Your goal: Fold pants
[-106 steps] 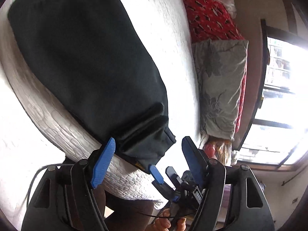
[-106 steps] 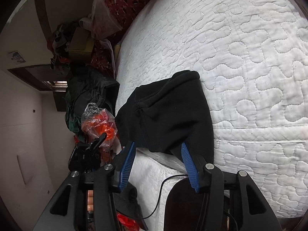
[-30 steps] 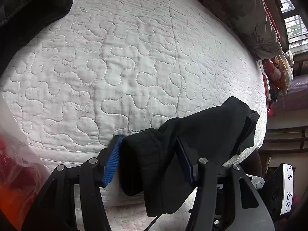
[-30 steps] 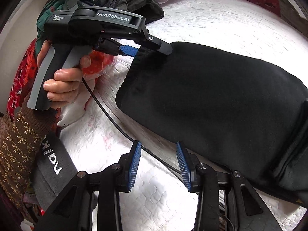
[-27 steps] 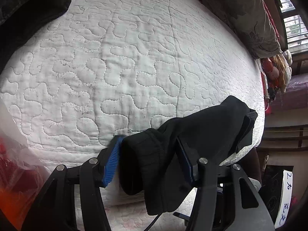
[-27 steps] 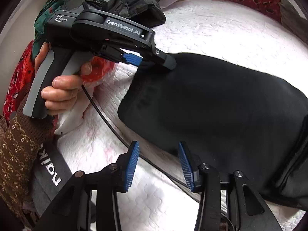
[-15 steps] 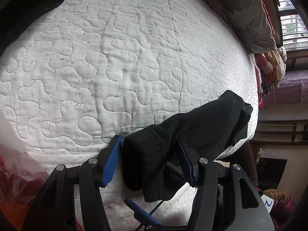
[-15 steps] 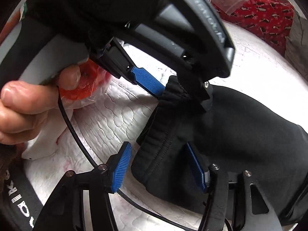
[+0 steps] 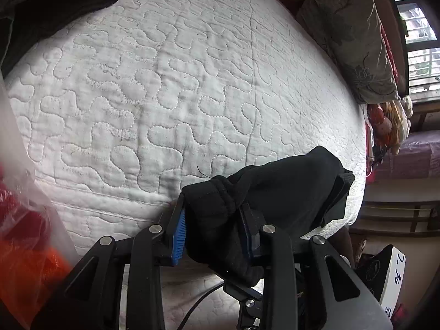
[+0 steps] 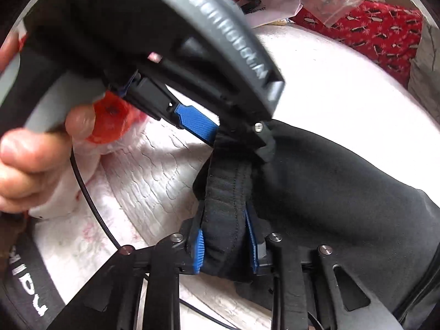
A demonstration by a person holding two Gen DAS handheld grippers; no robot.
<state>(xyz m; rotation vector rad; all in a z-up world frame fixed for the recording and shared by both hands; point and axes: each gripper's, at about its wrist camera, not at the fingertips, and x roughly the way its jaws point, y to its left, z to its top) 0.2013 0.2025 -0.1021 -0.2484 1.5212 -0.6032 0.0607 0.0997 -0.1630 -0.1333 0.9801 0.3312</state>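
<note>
The black pants [image 9: 286,192] lie folded lengthwise along the near edge of a white quilted bed [image 9: 170,88]. My left gripper [image 9: 211,228] is shut on the bunched waistband end. In the right wrist view my right gripper [image 10: 225,244] is shut on the same waistband end of the pants [image 10: 343,192], just below the left gripper [image 10: 236,140], which pinches the cloth from above. The far leg end [image 9: 338,192] hangs near the bed's right corner.
A grey pillow [image 9: 352,44] and red patterned bedding [image 10: 371,24] lie at the bed's far side. Dark clothes [image 9: 55,2] sit at the top left. A clear bag with orange-red contents [image 9: 24,244] is beside the bed. A black cable [image 10: 88,200] trails across the bed edge.
My right gripper moved up to the waistband end and closed on it beside the left gripper. The left gripper tightened on the bunched cloth.
</note>
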